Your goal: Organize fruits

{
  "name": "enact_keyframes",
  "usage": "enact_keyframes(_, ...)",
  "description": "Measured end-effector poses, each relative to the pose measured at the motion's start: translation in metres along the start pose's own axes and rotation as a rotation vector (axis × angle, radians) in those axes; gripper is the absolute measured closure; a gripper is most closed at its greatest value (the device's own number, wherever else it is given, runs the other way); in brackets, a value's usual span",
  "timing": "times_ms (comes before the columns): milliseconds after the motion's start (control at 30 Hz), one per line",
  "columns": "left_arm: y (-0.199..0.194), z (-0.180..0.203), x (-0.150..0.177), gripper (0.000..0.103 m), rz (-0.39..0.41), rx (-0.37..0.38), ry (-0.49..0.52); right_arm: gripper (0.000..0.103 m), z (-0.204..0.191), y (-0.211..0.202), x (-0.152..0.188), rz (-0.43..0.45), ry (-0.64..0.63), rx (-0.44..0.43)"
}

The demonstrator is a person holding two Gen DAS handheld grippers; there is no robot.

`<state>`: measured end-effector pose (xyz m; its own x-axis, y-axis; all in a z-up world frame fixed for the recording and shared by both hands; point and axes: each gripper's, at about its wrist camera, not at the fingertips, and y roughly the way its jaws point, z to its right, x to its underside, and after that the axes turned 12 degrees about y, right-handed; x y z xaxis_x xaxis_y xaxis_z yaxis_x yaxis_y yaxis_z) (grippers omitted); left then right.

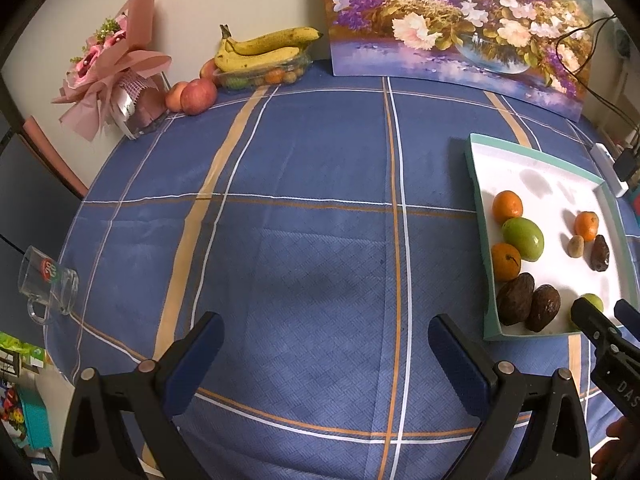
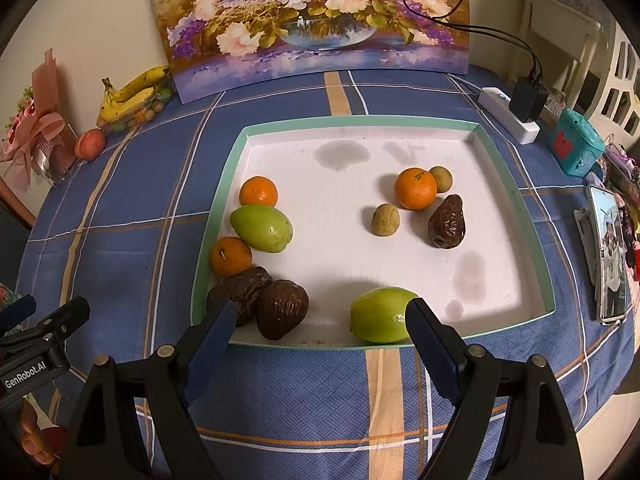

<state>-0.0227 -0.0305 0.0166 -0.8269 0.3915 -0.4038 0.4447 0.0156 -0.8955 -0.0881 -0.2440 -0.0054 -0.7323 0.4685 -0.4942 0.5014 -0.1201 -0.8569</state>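
Note:
A white tray with a teal rim (image 2: 360, 122) holds the fruit. On its left lie two oranges (image 2: 258, 191), a green fruit (image 2: 262, 227) and two dark wrinkled fruits (image 2: 282, 308). On the right are a third orange (image 2: 415, 189), two small tan fruits (image 2: 385, 220) and another dark fruit (image 2: 447, 222). My right gripper (image 2: 322, 316) hangs open over the tray's near edge. A second green fruit (image 2: 380, 314) lies just inside its right finger, and neither pad presses on it. My left gripper (image 1: 324, 332) is open over bare tablecloth, left of the tray (image 1: 480, 184).
Bananas (image 1: 260, 50) rest on a plastic box of fruit at the back left, with apples (image 1: 198, 96) and a pink bouquet (image 1: 108, 68) beside them. A flower painting (image 2: 312, 20) leans on the wall. There is a glass mug (image 1: 48, 284) at the left edge, and a power strip (image 2: 508, 114) and phone (image 2: 610, 256) on the right.

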Motion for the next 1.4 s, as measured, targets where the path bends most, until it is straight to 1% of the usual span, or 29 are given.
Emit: enact_keyframes(1400, 0.0046, -0.0002, 0.0025, 0.0, -0.015, 0.009, -0.002, 0.016, 0.0016, 0.002, 0.0012, -0.01, 0.003, 0.009)
